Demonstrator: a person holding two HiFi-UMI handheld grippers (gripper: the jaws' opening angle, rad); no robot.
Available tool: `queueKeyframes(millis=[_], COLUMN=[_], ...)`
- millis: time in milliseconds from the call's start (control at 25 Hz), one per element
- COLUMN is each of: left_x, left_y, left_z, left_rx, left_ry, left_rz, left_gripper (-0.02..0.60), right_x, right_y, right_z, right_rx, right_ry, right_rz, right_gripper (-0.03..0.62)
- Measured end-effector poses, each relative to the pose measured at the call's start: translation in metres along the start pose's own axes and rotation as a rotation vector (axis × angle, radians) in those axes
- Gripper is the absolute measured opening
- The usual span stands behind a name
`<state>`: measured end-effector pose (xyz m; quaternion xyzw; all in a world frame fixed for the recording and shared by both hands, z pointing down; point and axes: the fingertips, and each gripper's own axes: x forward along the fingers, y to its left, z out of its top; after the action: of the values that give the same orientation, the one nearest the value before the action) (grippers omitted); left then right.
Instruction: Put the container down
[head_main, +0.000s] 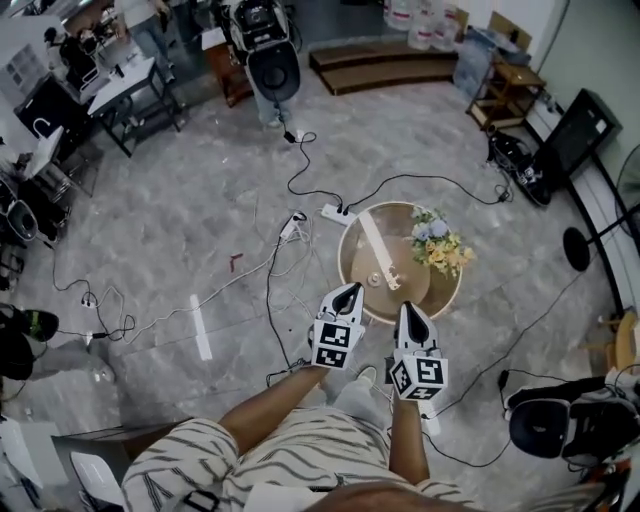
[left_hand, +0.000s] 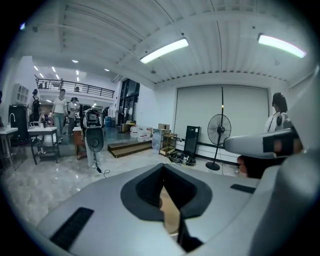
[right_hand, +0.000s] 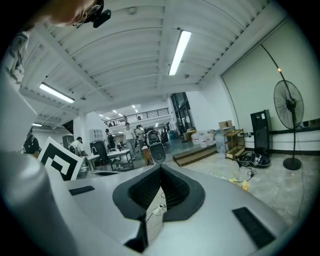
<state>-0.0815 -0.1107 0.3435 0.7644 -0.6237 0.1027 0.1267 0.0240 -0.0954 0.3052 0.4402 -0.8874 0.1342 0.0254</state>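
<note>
The head view shows both grippers held side by side at the near edge of a round wooden table. My left gripper is shut with nothing between its jaws. My right gripper is shut and empty too. A paler round disc lies on the table top, with a long white strip across it. I cannot pick out a container in either grip. In the left gripper view the closed left gripper points across the room. In the right gripper view the right gripper does the same.
A bunch of flowers sits on the table's far right. Cables and a white power strip trail over the grey floor behind the table. A standing fan base is at the right, and a headset lies at the lower right. Desks and people stand far left.
</note>
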Motion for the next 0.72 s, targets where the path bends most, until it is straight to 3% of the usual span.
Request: queueKeyframes(millis=[320,720], left_x=[-0.010,-0.026], left_y=[-0.003,-0.020], left_z=[0.055,0.092], left_rx=[0.050,0.095], left_ry=[-0.101,-0.159], left_rz=[-0.013,-0.033], left_gripper=[-0.003,-0.003], right_x=[0.005,-0.001], right_y=[0.009,0.000], right_z=[0.045,0.076], right_rx=[-0.073,-0.087], right_ry=[-0.048,-0.109], right_rz=[0.037,0.014], right_gripper=[0.008,0.006])
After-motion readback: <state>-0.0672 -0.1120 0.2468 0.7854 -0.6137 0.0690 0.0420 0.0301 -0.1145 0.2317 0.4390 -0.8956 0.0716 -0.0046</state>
